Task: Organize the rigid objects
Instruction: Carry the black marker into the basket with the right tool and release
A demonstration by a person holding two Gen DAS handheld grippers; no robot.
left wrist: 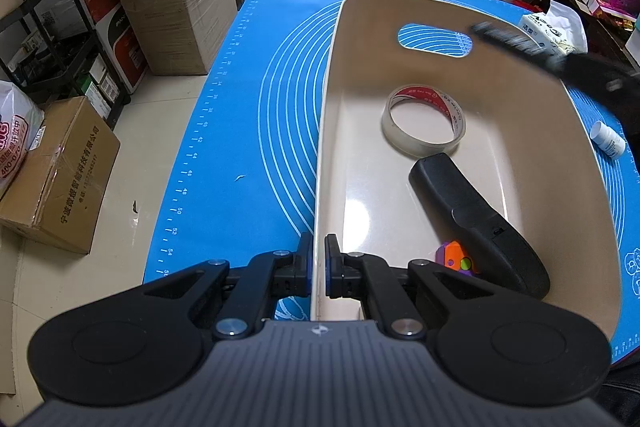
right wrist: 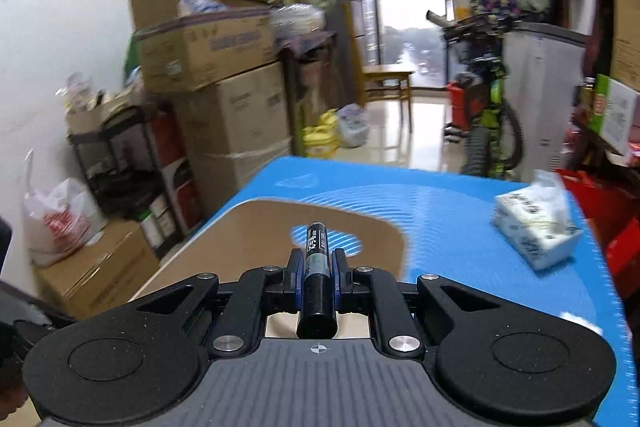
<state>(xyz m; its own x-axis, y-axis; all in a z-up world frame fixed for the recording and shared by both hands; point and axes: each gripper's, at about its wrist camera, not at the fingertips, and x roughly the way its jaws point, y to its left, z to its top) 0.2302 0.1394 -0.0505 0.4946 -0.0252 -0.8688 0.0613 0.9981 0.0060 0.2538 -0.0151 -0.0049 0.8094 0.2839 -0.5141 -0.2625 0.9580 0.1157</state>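
Marker [right wrist: 317, 263]: one, clamped in right hand-held gripper [right wrist: 317, 269] | left hand-held gripper [left wrist: 319, 259] pinching basket [left wrist: 320, 187] wall

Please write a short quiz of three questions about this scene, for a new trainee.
1. True or false: the left gripper is clamped on the basket wall.
2. What does the right gripper hold? A) tape B) marker C) bottle
3. Name the things inside the basket.

Key:
1. True; its jaws pinch the near rim.
2. B, a black marker lying along the fingers.
3. A tape roll, a black remote and a small orange and purple toy. The white bottle lies outside, on the blue mat.
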